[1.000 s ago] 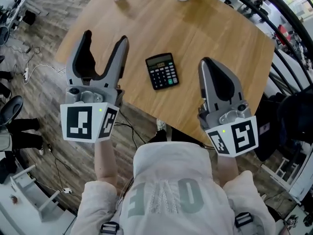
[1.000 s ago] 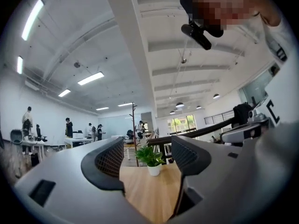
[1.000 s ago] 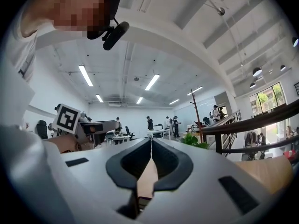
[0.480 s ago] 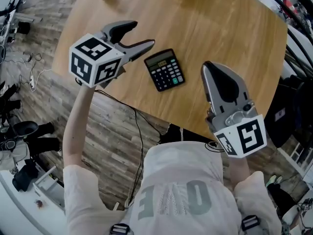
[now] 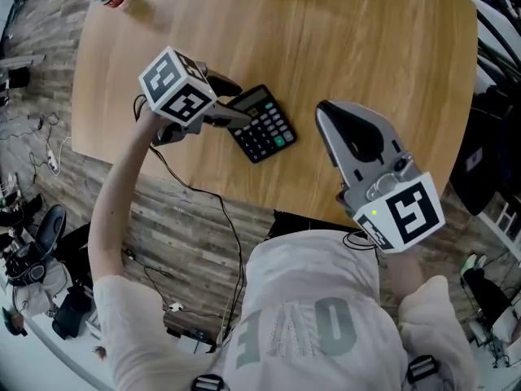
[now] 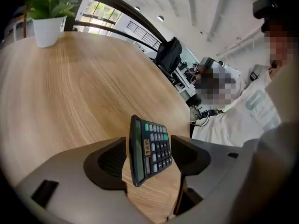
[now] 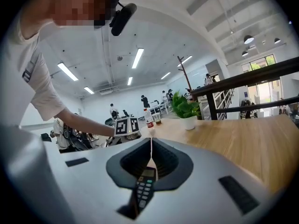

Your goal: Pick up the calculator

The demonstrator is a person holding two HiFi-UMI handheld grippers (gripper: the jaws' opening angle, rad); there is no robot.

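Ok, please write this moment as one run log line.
left hand-held gripper: open, around calculator | right hand-held gripper: shut, empty

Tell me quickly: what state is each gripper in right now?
Left gripper: open, jaws either side of the calculator, not clamped.
Right gripper: jaws shut, empty.

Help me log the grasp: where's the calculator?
Head view, left of centre: the calculator lies on the table near its front edge, between the open jaws of the left gripper.
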